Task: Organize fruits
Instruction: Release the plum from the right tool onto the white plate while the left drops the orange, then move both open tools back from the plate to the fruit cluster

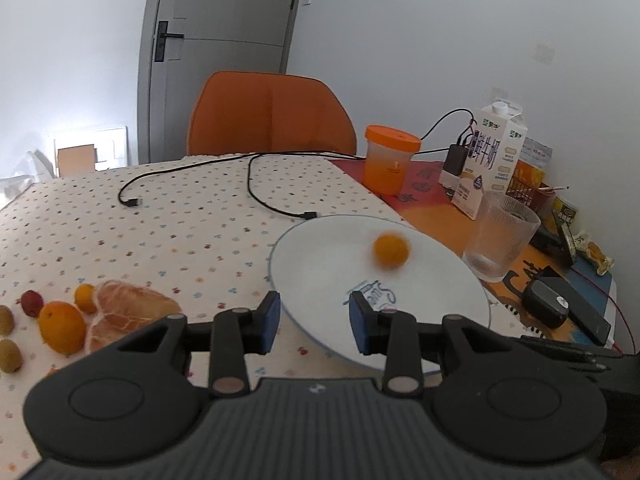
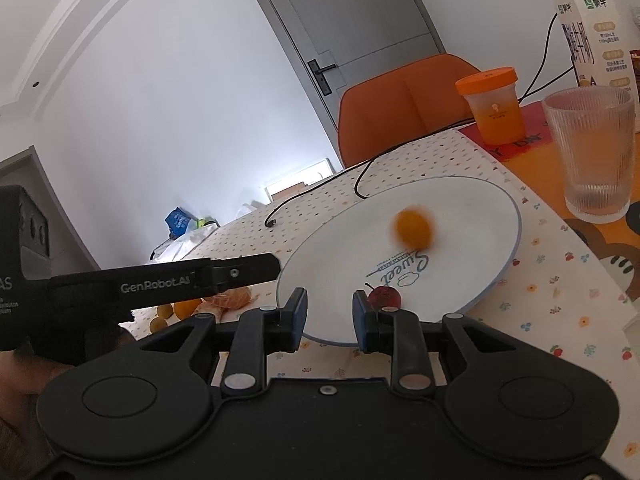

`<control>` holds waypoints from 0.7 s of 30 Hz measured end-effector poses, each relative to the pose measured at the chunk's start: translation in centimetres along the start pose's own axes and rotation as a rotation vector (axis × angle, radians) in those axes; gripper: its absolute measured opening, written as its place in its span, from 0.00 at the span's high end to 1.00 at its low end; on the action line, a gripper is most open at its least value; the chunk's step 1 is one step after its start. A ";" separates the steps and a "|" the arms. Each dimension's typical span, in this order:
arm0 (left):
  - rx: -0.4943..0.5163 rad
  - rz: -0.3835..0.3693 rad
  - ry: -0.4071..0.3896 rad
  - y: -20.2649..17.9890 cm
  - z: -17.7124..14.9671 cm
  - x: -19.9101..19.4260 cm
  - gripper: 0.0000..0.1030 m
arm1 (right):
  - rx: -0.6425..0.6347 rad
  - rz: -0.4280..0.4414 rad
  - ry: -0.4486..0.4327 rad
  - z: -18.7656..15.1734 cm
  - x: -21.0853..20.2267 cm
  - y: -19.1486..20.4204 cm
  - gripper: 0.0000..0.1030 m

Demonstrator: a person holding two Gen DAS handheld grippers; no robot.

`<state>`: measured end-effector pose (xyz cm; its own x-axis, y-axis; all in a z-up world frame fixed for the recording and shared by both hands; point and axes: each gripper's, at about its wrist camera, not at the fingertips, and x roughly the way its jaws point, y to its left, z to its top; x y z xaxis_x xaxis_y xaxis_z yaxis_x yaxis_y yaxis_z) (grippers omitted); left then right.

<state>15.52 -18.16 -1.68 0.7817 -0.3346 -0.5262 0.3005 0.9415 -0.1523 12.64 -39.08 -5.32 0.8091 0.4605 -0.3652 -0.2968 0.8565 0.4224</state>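
A white plate (image 1: 320,264) (image 2: 344,272) lies on the dotted tablecloth. On it a small orange fruit (image 1: 391,250) (image 2: 414,226) shows blurred, and a small red fruit (image 2: 384,297) rests near the plate's front rim. My left gripper (image 1: 316,322) hovers over the plate's near-left rim, open, with nothing between its blue pads. My right gripper (image 2: 331,317) hangs over the near rim with its jaws close together and nothing between them; the red fruit lies just beyond its right pad. To the left lie an orange (image 1: 62,326), a peeled citrus piece (image 1: 128,312), a small orange fruit (image 1: 85,297) and a red fruit (image 1: 32,302).
A ribbed glass (image 1: 502,240) (image 2: 592,152) stands right of the plate. Behind are an orange-lidded cup (image 1: 390,160), a milk carton (image 1: 488,160), a charger and black cables (image 1: 256,184). An orange chair (image 1: 272,116) stands at the far edge. Small greenish fruits (image 1: 8,354) lie at the left.
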 end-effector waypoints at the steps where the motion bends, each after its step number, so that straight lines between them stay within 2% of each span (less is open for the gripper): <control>1: -0.004 0.005 0.004 0.2 -0.1 -0.1 0.63 | 0.000 0.000 0.000 0.0 0.1 0.1 0.73; 7: -0.034 0.046 0.032 1.9 -0.7 -0.8 0.60 | -0.018 0.001 0.006 -0.1 0.3 0.8 0.66; 14: -0.065 0.106 0.031 4.4 -1.6 -2.4 0.42 | -0.035 -0.008 0.019 -0.3 0.7 1.7 0.62; 18: -0.092 0.149 0.022 6.0 -1.8 -3.5 0.28 | -0.056 -0.010 0.020 -0.4 0.9 2.6 0.53; 21: -0.106 0.181 0.018 6.9 -1.8 -4.2 0.24 | -0.070 -0.007 0.021 -0.4 1.1 3.3 0.50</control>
<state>13.33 -10.20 -1.98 0.8075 -0.1602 -0.5677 0.0967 0.9854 -0.1405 12.30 -35.64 -4.69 0.8007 0.4583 -0.3857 -0.3262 0.8737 0.3609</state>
